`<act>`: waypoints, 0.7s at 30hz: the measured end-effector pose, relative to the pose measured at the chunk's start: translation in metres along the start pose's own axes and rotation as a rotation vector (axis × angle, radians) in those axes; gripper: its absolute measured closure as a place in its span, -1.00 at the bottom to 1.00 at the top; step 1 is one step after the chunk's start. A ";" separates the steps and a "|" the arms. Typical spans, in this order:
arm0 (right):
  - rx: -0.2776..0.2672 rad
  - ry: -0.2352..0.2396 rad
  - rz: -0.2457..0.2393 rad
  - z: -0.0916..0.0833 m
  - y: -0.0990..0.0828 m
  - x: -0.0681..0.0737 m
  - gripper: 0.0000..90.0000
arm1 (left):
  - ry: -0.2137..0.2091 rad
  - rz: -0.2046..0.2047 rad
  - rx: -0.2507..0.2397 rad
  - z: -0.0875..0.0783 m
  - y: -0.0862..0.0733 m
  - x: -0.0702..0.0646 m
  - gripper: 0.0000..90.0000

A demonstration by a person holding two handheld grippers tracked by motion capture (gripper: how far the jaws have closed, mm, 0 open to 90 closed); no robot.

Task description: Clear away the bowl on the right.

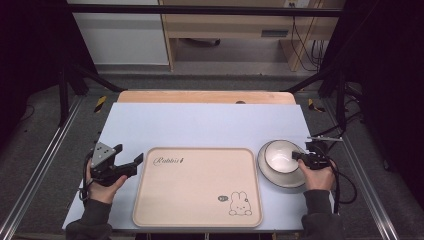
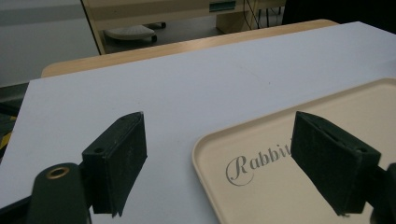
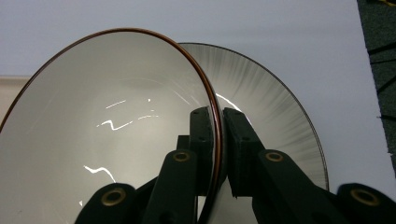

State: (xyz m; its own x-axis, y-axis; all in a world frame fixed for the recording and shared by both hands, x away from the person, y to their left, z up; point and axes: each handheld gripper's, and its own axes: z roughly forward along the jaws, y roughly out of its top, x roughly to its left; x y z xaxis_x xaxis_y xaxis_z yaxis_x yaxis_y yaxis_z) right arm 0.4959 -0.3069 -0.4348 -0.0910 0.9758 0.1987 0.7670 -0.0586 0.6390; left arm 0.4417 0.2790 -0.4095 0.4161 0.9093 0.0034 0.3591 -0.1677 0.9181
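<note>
A white bowl (image 1: pixel 279 155) with a thin brown rim (image 3: pixel 140 31) stands on a grey-white plate (image 1: pixel 272 178) at the right of the blue-grey mat. My right gripper (image 1: pixel 298 156) is shut on the bowl's rim, one jaw inside the bowl and one outside, as the right gripper view (image 3: pixel 218 135) shows up close; the plate (image 3: pixel 275 107) spreads beneath. A beige tray (image 1: pixel 197 187) printed with "Rabbit" and a rabbit drawing lies at the middle front. My left gripper (image 1: pixel 131 164) hovers at the tray's left edge, open, with nothing between its jaws (image 2: pixel 219 158); the tray corner (image 2: pixel 205 149) lies under them.
The blue-grey mat (image 1: pixel 200 125) covers a wooden table whose far edge (image 1: pixel 205 96) shows behind it. Black frame posts stand at both sides, and cables trail on the floor at the right (image 1: pixel 320 132). A wooden desk (image 1: pixel 230 30) stands beyond.
</note>
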 end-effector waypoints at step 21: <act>-0.034 0.010 -0.023 -0.011 0.002 0.005 0.84 | -0.002 0.002 0.001 0.000 0.000 -0.001 -0.59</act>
State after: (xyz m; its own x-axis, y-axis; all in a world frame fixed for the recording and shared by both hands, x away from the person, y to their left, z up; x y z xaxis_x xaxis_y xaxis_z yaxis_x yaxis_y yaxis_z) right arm 0.4899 -0.3043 -0.4243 -0.1150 0.9748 0.1914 0.7428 -0.0436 0.6681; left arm 0.4416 0.2781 -0.4092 0.4183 0.9083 0.0047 0.3594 -0.1703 0.9175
